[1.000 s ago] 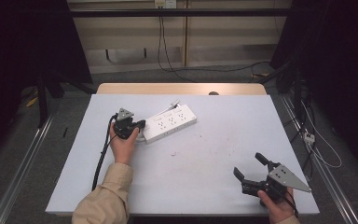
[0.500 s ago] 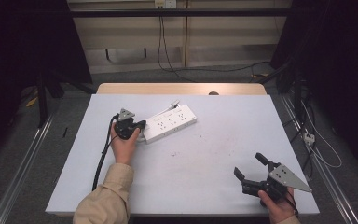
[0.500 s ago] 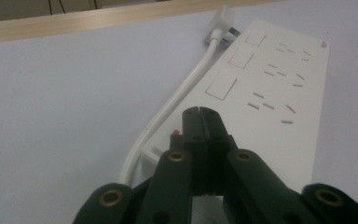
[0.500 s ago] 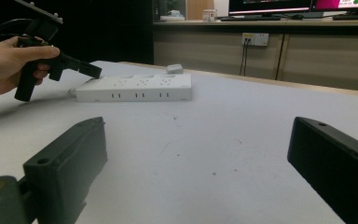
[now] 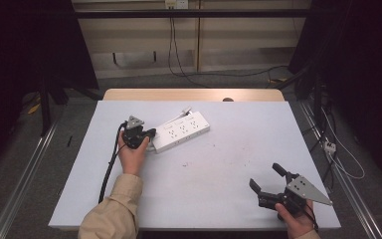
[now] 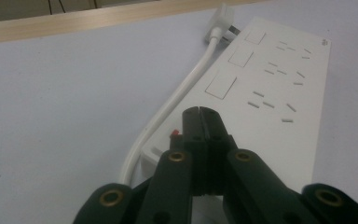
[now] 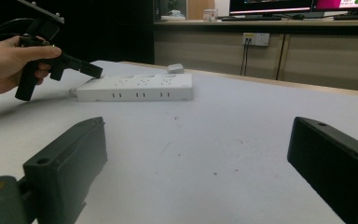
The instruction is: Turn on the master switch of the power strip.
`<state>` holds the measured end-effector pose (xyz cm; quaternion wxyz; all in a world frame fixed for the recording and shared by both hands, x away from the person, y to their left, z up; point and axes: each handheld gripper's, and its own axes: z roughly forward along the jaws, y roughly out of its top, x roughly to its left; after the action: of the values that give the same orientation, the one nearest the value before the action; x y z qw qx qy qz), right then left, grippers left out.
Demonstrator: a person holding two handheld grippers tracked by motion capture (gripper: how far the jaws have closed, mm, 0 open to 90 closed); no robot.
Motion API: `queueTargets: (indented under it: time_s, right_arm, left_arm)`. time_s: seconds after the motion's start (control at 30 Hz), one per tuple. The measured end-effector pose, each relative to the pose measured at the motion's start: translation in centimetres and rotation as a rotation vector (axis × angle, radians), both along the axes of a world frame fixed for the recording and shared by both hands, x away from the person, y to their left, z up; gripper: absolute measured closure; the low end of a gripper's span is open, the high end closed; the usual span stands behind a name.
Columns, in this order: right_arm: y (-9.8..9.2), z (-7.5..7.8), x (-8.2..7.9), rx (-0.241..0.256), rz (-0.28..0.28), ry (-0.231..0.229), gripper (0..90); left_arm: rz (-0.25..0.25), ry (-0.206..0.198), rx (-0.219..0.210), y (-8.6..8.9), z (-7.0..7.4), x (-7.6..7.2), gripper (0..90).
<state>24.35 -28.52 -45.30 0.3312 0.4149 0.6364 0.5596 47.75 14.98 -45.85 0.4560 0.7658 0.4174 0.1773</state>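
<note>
Pale grey table surface [image 5: 219,169] fills the middle of a dim room, with dark curtains at both sides and cables on the floor behind. On its far left part lies a white rectangular plastic power strip [image 5: 181,131], flat, with its long axis going diagonally from near-left to far-right. A white round cord [image 6: 168,109] runs along its far edge and ends in a white plug [image 5: 187,110] near the far end of the strip.

At the near-left end of the strip is a small red switch [image 6: 173,134]. The left gripper [image 5: 148,135] is directly at this end, and in the left gripper view its two black jaws are pressed together with nothing between them, their tips just over the corner beside the switch. I cannot tell whether the tips touch the strip or only hover close above it. The strip stretches away from the tool along the direction in which the jaws point, so I judge that a short push forward and down would reach the switch.

The right gripper [image 5: 267,180] is well apart, at the near right corner of the table, with its jaws spread wide and holding nothing. The left hand is therefore much nearer to the strip.
</note>
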Motion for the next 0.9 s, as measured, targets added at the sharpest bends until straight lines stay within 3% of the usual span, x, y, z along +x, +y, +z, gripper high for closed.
queueTargets:
  time_s: [0.1, 0.27, 0.4, 0.63, 0.9]
  right_arm:
    - [0.0, 0.0, 0.0, 0.001, 0.000, 0.000, 4.1]
    - [0.0, 0.0, 0.0, 0.001, 0.000, 0.000, 4.1]
    - [0.0, 0.0, 0.0, 0.005, -0.007, 0.003, 4.1]
    - [0.1, 0.0, 0.0, 0.003, 0.000, 0.000, 4.1]
    - [0.0, 0.0, 0.0, 0.005, 0.000, 0.000, 4.2]
  left_arm:
    - [-0.016, -0.008, 0.051, -0.2, 0.3, 0.0, 90.0]
    - [-0.005, 0.000, 0.006, 0.1, 0.3, 0.0, 90.0]
    - [-0.034, -0.018, -0.008, -0.1, 0.4, -0.1, 88.8]
    - [-0.026, -0.018, -0.030, -0.1, 0.9, -0.3, 85.3]
    - [-0.045, 0.002, -0.062, 0.0, 1.2, -0.5, 73.2]
